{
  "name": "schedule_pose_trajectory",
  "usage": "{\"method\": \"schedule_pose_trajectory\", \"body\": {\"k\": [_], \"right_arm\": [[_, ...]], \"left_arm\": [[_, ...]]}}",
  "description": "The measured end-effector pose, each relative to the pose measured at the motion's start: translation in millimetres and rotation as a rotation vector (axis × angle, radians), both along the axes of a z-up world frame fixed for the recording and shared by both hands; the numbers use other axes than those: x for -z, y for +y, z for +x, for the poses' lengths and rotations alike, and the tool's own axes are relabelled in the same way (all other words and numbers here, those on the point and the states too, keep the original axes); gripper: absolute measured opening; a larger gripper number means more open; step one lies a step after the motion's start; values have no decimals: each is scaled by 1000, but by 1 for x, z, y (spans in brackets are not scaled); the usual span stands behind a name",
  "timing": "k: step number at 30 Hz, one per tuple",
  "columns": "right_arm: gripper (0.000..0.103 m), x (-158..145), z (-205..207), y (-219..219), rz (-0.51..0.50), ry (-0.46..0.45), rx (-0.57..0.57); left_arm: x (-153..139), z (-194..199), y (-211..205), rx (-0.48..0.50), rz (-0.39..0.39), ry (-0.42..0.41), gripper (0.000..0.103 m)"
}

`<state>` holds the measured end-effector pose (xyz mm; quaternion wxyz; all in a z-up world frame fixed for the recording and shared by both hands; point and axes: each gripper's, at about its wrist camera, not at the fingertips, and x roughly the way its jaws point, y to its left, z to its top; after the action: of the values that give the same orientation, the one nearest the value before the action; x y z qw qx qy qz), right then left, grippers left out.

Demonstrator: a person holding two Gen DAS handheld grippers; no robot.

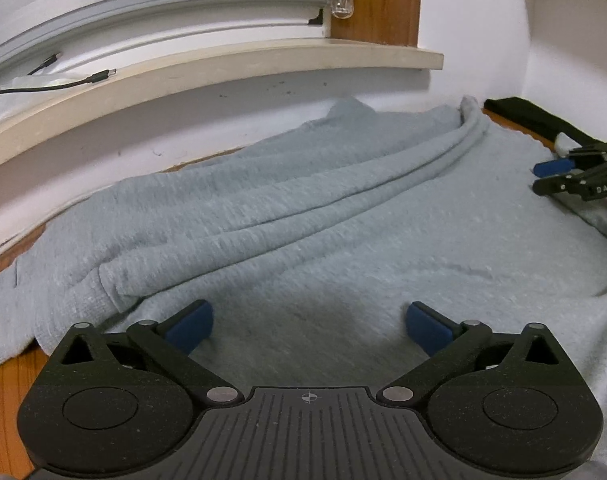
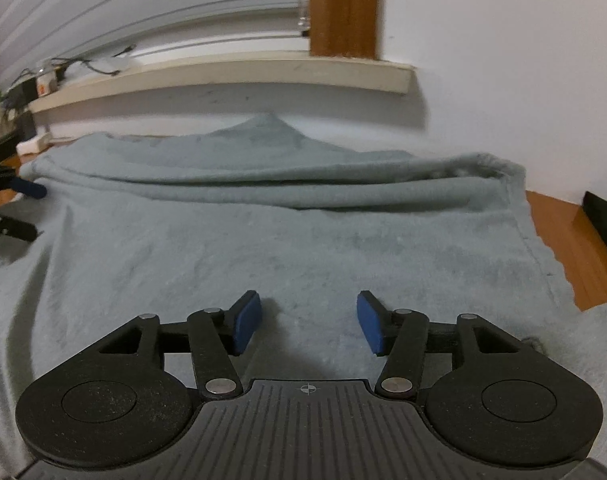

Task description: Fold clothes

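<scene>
A pale grey-blue knitted garment [image 1: 303, 208] lies spread over the wooden table, with a long rolled fold running from lower left to upper right. It also fills the right wrist view [image 2: 303, 224], where the fold lies across the back. My left gripper [image 1: 309, 326] is open and empty, low over the near part of the garment. My right gripper [image 2: 308, 324] is open and empty over the flat cloth. The right gripper also shows at the right edge of the left wrist view [image 1: 551, 178]. The left gripper shows at the left edge of the right wrist view [image 2: 19, 208].
A white wall and a cream window sill [image 1: 223, 76] stand just behind the table. A black cable [image 1: 63, 82] lies on the sill. A black cloth [image 1: 531, 116] lies at the far right. Bare table wood [image 2: 571, 248] shows right of the garment. Clutter [image 2: 23, 92] sits at far left.
</scene>
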<state>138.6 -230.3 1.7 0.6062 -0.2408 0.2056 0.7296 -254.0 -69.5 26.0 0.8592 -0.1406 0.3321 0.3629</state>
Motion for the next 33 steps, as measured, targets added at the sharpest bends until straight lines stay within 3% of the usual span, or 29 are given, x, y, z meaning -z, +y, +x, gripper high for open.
{"method": "schedule_pose_trajectory", "body": {"k": [4, 8, 11, 13, 16, 19, 22, 24, 29, 33], "right_arm": [[53, -6, -7, -18, 16, -26, -24], [53, -21, -24, -64, 17, -32, -138], [53, -30, -35, -96, 8, -30, -213], [52, -35, -41, -114, -1, -24, -256], [52, -37, -49, -138, -16, -26, -323], [52, -35, -55, -149, -40, -36, -364], [52, -29, -60, -151, -62, -58, -383], [47, -26, -62, -151, -77, -74, -398], [25, -23, -65, -151, -96, -113, -423], [19, -25, -66, -154, -89, -134, -436]], "left_arm": [[-3, -4, -10, -14, 21, 4, 100], [-16, -20, -34, -5, 51, -18, 98], [-28, -39, -62, 31, 61, -29, 86], [-33, -52, -84, 54, 61, -17, 71], [-35, -70, -109, 83, 39, -1, 61], [-30, -85, -130, 108, 29, 36, 54], [-28, -97, -143, 125, 11, 48, 53], [-26, -105, -147, 136, -9, 52, 46], [-27, -113, -156, 166, -24, 79, 46], [-27, -114, -164, 183, -13, 114, 53]]}}
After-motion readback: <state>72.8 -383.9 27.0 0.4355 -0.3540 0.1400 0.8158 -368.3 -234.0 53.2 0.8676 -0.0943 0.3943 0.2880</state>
